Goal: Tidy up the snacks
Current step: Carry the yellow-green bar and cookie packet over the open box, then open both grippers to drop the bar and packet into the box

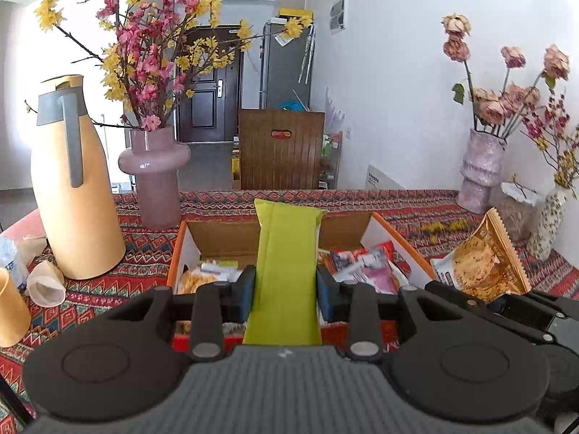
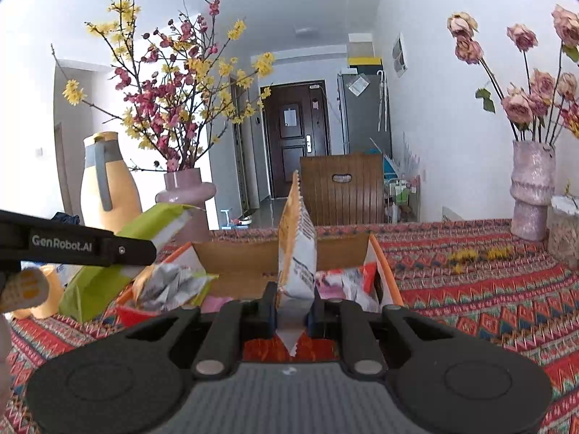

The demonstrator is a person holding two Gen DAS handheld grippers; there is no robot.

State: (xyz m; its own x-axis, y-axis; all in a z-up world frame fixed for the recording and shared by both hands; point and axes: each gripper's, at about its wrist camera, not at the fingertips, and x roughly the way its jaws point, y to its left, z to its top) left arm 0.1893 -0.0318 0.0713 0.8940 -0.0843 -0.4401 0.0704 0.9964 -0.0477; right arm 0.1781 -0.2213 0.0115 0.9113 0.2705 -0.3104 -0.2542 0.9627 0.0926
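Observation:
My left gripper (image 1: 286,285) is shut on a lime green snack packet (image 1: 286,253) and holds it upright over the near edge of an open cardboard box (image 1: 224,233) with orange rims. Several snack packets (image 1: 365,264) lie inside the box. My right gripper (image 2: 292,311) is shut on an orange and white cookie packet (image 2: 296,249), held edge-on above the box (image 2: 235,253). The cookie packet also shows in the left wrist view (image 1: 481,256), right of the box. The green packet shows in the right wrist view (image 2: 108,275), at the left.
A tan thermos jug (image 1: 72,188) and a pink vase (image 1: 155,177) with blossom branches stand left of the box. Paper cups (image 1: 43,282) lie at the far left. A pale vase (image 1: 481,170) of dried roses stands at the right. A patterned red cloth (image 2: 470,289) covers the table.

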